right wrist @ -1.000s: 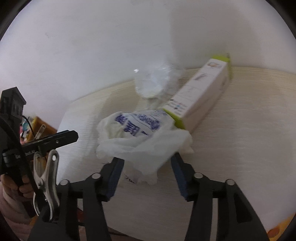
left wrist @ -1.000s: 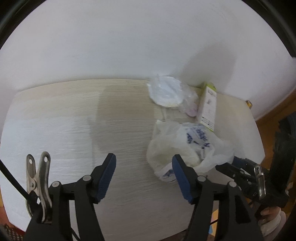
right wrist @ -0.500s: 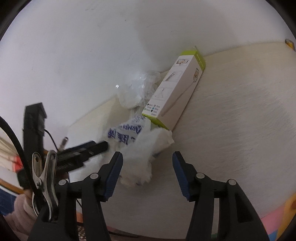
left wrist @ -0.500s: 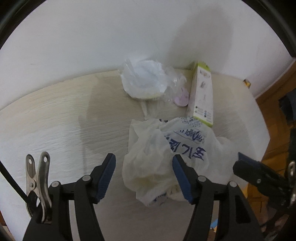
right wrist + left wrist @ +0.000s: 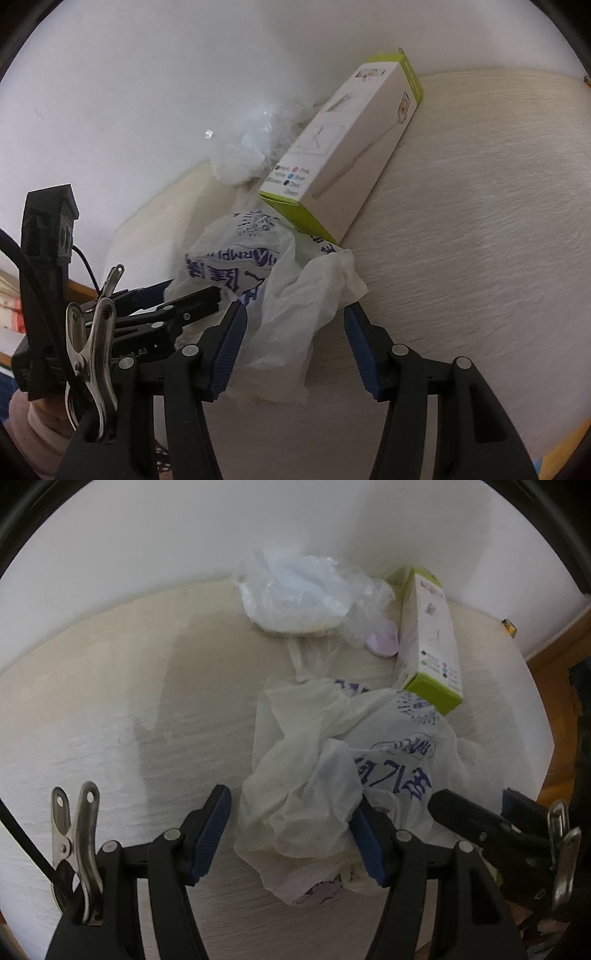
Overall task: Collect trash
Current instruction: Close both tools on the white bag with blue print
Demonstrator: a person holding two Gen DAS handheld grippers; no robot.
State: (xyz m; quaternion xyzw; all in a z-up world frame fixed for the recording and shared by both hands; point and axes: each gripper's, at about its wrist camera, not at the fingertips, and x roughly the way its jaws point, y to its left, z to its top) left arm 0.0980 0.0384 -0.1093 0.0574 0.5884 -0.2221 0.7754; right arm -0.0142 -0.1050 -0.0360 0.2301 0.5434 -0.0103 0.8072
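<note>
A crumpled white plastic bag (image 5: 314, 760) with blue print lies on the pale wooden table (image 5: 110, 709). My left gripper (image 5: 291, 834) hangs low over the bag's near part, open. Crumpled plastic sits between its blue pads; the right pad touches it and the left stands just clear. My right gripper (image 5: 295, 350) is open too, astride the bag's (image 5: 288, 295) other end. Each gripper shows in the other's view: the right gripper (image 5: 476, 808) at the bag's right side, the left gripper (image 5: 188, 295) at its left.
Behind the bag, against the white wall, lie a clear plastic wrapper with white contents (image 5: 295, 594), a small pink thing (image 5: 382, 642) and a long green-and-white carton (image 5: 428, 642). The carton (image 5: 351, 155) touches the bag. A sleeved hand (image 5: 33, 424) holds the left gripper.
The left gripper sank and closed in on the bag, which now lies between its fingers. The right gripper drew off to one side, then came back over the bag.
</note>
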